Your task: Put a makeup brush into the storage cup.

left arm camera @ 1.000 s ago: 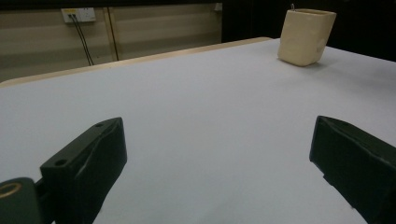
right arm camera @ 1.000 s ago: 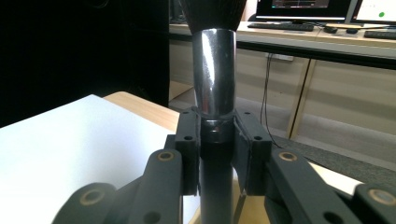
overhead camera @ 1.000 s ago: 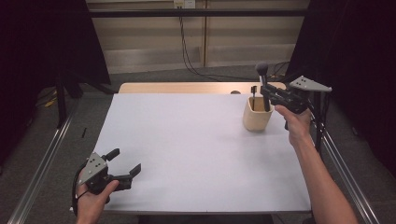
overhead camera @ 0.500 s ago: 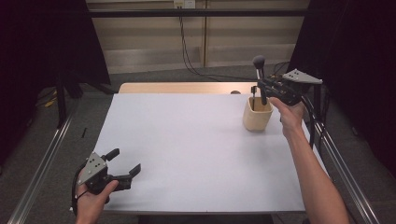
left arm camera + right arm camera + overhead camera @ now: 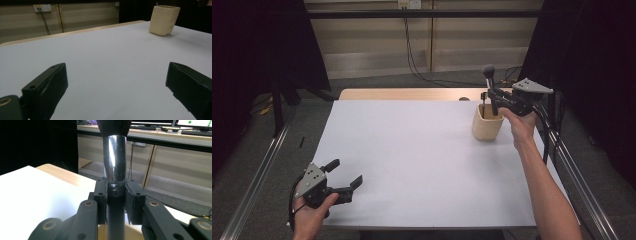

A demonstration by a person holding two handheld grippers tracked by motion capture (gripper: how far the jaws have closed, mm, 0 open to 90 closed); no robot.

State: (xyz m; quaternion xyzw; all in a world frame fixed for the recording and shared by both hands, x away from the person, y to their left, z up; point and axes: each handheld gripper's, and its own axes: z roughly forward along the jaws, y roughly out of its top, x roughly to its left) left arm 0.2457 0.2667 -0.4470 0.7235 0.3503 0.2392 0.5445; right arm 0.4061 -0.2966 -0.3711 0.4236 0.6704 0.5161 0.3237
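Note:
A makeup brush (image 5: 488,73) with a dark bristle head and shiny metal collar (image 5: 115,157) stands upright, head up. My right gripper (image 5: 492,98) is shut on its black handle just below the collar, with the pads (image 5: 101,195) pressed on both sides. The handle's lower end hangs at the mouth of a beige cup (image 5: 486,126) at the table's far right. That cup (image 5: 163,19) stands far off in the left gripper view. My left gripper (image 5: 344,173) rests at the near left corner, open, with nothing between its jaws (image 5: 116,87).
The white table top (image 5: 412,150) has a wooden strip (image 5: 402,94) along its far edge. Metal rails (image 5: 254,190) run along both sides of the table. Cables (image 5: 409,45) hang down the back wall, and dark curtains flank the table.
My right gripper has shifted slightly left and down with the brush, bringing the handle over the cup. The left gripper has not moved.

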